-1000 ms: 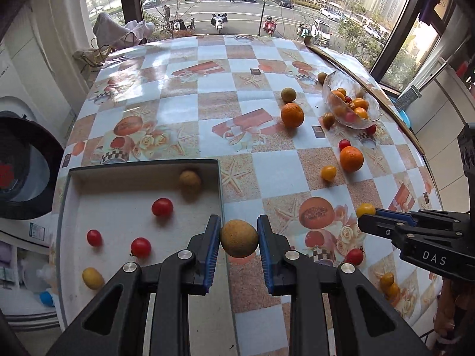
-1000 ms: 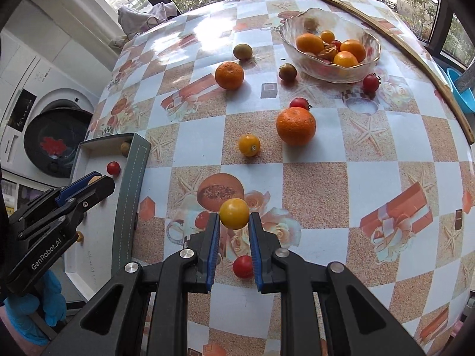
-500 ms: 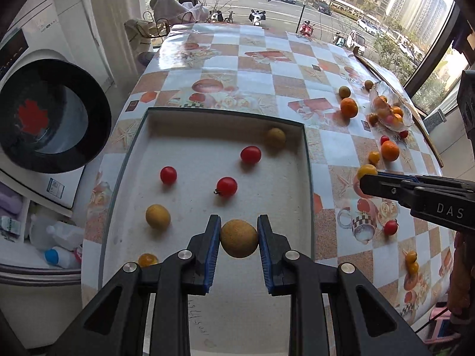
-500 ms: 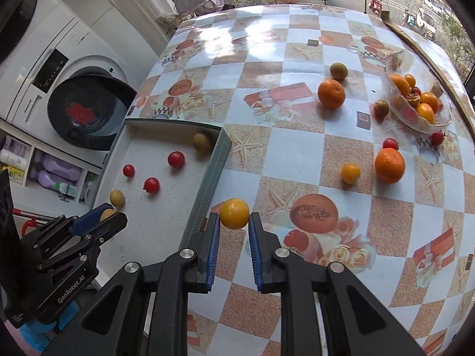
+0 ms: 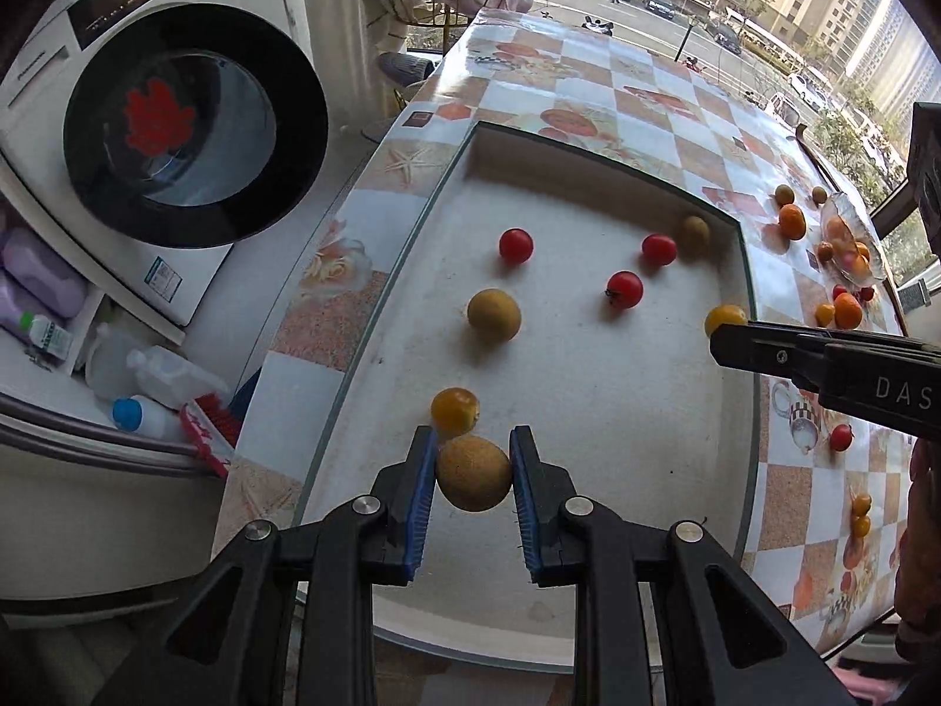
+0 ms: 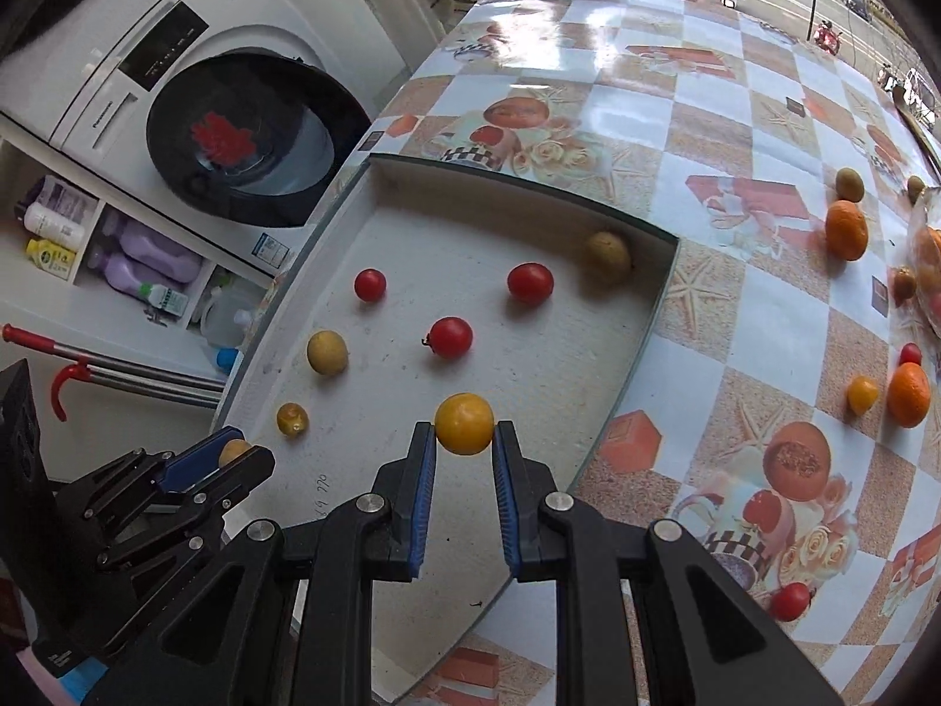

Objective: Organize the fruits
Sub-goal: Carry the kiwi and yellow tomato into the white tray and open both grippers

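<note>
Jaws of both grippers are pinching fruit: a brown, rough-skinned round fruit (image 5: 473,472) is clamped in the left gripper (image 5: 473,473), and a yellow cherry tomato (image 6: 464,423) is clamped in the right gripper (image 6: 464,432). Both are held above the white tray (image 6: 588,376), the left one near its front left corner, the right one near the middle of its front part.

The step in hand is judged to be the carry into the tray, with release not yet done. For the next move, each fruit would need to be lowered close to the tray floor over a bare patch and the jaws spread gently, since round fruit can be expected to roll.

Three red cherry tomatoes (image 6: 450,337), two brown fruits (image 6: 327,352) and a small yellow-orange tomato (image 5: 454,410) are already lying in the tray; the last sits just ahead of the left jaws and may be knocked. More oranges (image 6: 846,229), tomatoes and a glass bowl (image 5: 847,241) are left on the desk (image 6: 735,317). A washing machine (image 5: 147,135) is seen beside the desk.
</note>
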